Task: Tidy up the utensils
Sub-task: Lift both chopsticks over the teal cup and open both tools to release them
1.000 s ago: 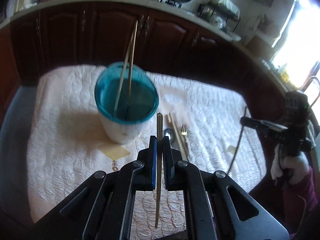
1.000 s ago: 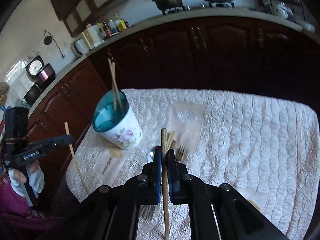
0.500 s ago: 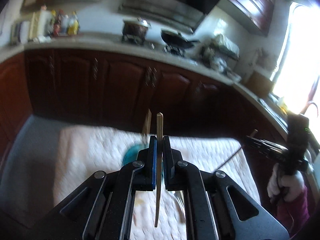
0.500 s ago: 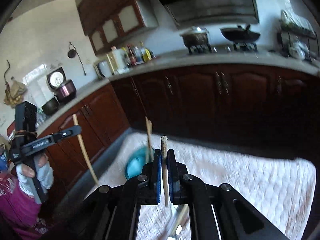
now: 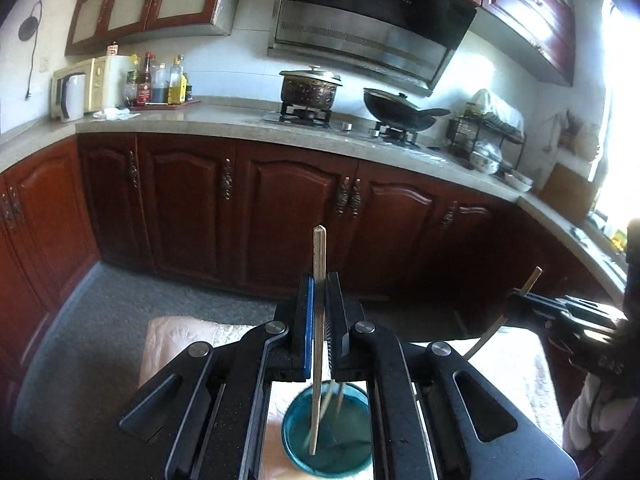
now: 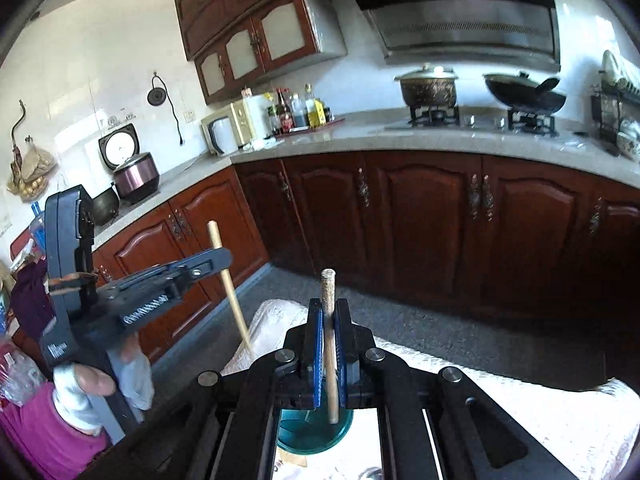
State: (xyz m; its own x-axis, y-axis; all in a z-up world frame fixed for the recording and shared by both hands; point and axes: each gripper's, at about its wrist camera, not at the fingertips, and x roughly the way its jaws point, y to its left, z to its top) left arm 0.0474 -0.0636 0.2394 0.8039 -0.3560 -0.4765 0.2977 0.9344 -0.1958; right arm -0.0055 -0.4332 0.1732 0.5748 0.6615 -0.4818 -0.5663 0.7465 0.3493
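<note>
A wooden chopstick [image 5: 319, 320] is pinched upright in the left tongs [image 5: 319, 308], its lower tip seen over the mouth of the teal cup [image 5: 326, 446]. A second chopstick [image 6: 330, 344] is pinched in the right tongs [image 6: 329, 344], likewise held above the cup [image 6: 316, 434], in which two more sticks [image 5: 334, 402] are seen. Beyond the cup, the quilted cloth [image 6: 560, 412] on the bench and dark wooden cabinets [image 5: 280, 220] are seen.

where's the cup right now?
The blue-rimmed cup sits at the bottom centre of both wrist views, on the white tablecloth, directly below the left gripper and its clamped chopstick.
</note>
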